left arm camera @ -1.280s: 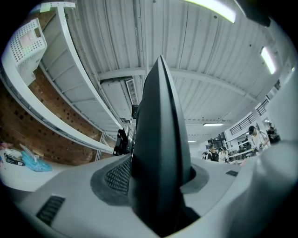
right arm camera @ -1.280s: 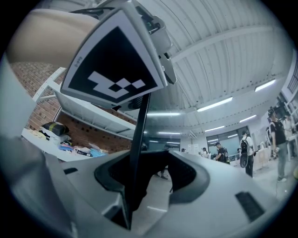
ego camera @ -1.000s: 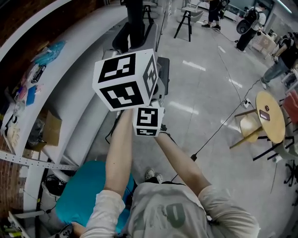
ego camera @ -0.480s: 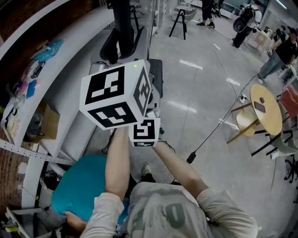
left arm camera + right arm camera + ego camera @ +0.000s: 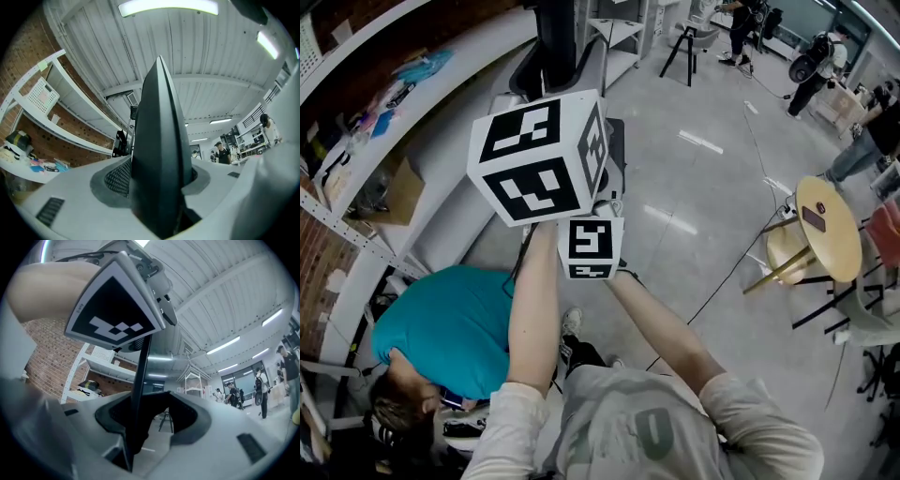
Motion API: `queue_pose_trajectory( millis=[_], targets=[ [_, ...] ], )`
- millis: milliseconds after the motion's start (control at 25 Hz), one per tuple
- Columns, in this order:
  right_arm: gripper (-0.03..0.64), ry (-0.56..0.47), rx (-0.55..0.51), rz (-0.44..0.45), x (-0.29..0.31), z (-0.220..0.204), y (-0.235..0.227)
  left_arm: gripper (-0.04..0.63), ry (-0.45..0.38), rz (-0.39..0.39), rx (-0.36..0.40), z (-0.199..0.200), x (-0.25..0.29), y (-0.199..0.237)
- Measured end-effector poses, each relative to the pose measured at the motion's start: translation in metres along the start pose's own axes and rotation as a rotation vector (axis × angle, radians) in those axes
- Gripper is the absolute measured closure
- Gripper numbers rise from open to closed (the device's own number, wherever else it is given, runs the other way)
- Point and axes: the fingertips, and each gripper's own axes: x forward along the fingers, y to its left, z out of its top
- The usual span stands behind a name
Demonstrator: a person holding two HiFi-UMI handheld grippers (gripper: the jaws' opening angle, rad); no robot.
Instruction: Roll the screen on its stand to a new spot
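No words, numbers or brand names can be read. The large cube (image 5: 546, 155) and the small cube (image 5: 591, 248), both above the grey shirt (image 5: 642, 427), bear only black-and-white square patterns. The shirt's pale print is too faded to make out.

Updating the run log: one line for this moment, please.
left gripper: shut on screen edge | right gripper: screen edge between jaws, grip unclear | nearby: person in teal shirt, low at left
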Motion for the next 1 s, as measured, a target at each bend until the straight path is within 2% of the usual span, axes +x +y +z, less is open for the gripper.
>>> queue_pose_trajectory(
  millis=[440,1000],
  targets=[
    [0.394,-0.018,0.048,0.065,-0.107,0.028,-0.001,0.333,-0.004,0.054,0.043,0.014,-0.082,-0.074],
    [0.393,-0.005,0.055,0.135,-0.180,0.054,-0.007,0.318,-0.027,0.071,0.112,0.030,-0.136,-0.134]
  ],
)
